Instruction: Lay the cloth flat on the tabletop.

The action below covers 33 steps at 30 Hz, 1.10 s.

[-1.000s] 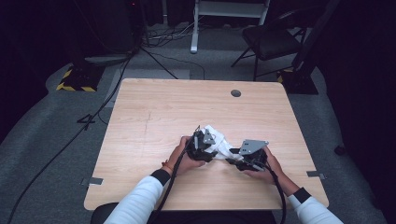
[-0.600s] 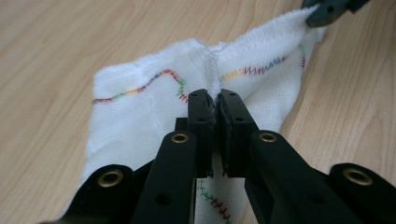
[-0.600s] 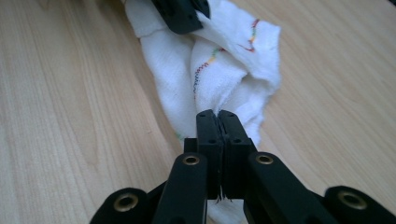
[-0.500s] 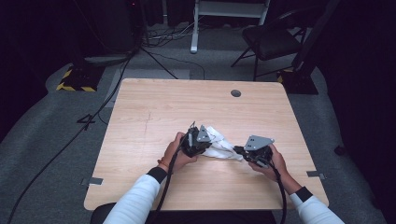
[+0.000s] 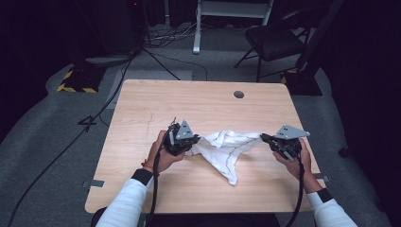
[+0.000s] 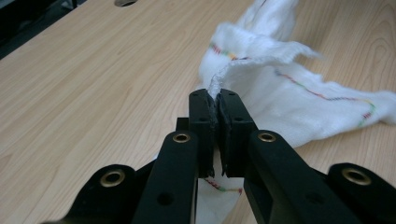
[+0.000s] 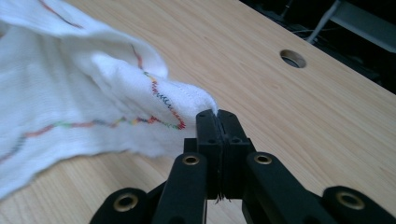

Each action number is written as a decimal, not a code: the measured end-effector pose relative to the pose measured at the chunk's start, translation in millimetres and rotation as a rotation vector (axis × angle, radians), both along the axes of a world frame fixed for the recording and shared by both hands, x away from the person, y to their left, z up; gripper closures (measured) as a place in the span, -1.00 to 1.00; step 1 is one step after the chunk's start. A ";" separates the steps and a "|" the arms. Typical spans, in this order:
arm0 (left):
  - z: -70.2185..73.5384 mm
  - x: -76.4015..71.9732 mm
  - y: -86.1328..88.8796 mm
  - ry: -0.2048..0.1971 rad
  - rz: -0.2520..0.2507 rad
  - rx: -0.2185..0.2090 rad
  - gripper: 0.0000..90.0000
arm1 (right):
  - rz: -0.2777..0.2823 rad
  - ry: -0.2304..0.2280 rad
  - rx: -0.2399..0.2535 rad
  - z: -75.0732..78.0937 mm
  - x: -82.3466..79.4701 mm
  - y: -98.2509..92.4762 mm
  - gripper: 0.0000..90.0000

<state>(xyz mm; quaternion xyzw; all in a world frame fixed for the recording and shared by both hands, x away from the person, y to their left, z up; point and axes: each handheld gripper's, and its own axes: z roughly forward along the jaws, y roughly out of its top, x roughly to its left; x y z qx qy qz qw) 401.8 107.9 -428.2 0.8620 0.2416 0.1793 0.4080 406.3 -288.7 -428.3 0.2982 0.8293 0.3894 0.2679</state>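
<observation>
Bench [image 5: 156,104]: light wood, with a round hole [image 5: 239,94] near its far edge; your forearms come in over the near edge.
Cloth [image 5: 226,147]: white, with a thin multicoloured stitched line. It hangs stretched between your two grippers over the near middle of the bench, its top edge running left to right and its middle sagging in a point toward you, the lowest tip touching the wood.
Left gripper [image 5: 182,138]: in your left hand, left of the cloth. In the left gripper view its jaws are pressed together on a bunched edge of the cloth [image 6: 280,88], which rises out from between the tips and spreads away to the far right.
Right gripper [image 5: 283,142]: in your right hand, right of the cloth, well apart from the left one. In the right gripper view its jaws are clamped on a corner of the cloth [image 7: 93,93], with the stitched line ending just beside the tips and the rest lying to the left.
</observation>
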 end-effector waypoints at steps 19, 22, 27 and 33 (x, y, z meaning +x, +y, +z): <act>-18.1 -23.5 -9.0 0.022 -0.034 -0.005 -0.45 | -0.015 0.050 -0.047 -16.6 6.8 1.2 0.97; -18.4 -26.6 -19.6 0.013 -0.069 0.028 -0.48 | -0.018 0.055 -0.048 -18.2 8.0 1.7 0.97; -21.5 -33.0 -33.5 -0.004 -0.136 0.074 -0.52 | -0.021 0.069 -0.048 -20.4 10.4 1.5 0.97; -36.9 -24.8 -42.3 0.046 -0.171 0.133 -0.57 | -0.012 0.070 -0.052 -21.7 11.1 3.7 0.96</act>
